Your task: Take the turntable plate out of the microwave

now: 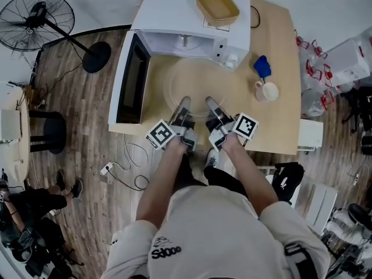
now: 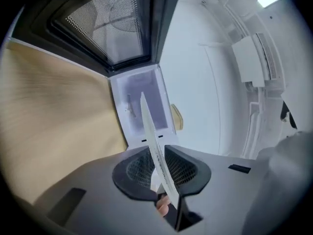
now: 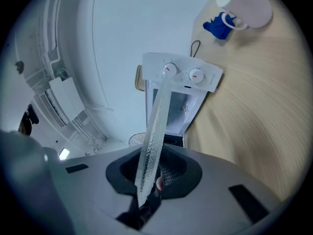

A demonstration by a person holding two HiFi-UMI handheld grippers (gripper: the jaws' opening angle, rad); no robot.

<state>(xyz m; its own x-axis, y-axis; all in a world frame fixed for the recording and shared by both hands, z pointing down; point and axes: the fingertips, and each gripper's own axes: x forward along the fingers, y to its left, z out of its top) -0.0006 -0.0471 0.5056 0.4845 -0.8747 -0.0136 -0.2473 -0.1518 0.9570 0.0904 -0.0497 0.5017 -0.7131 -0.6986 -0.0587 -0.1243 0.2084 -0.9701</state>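
Note:
The clear glass turntable plate hangs level over the wooden table, just in front of the white microwave, whose door stands swung open to the left. My left gripper is shut on the plate's near rim and my right gripper is shut on the rim beside it. In the left gripper view the plate shows edge-on, pinched between the pads of the gripper, with the microwave cavity behind. The right gripper view shows the same plate clamped in the gripper.
A tan basket lies on top of the microwave. A white mug and a blue object stand on the table to the right. A floor fan is at the far left, and cables lie on the floor.

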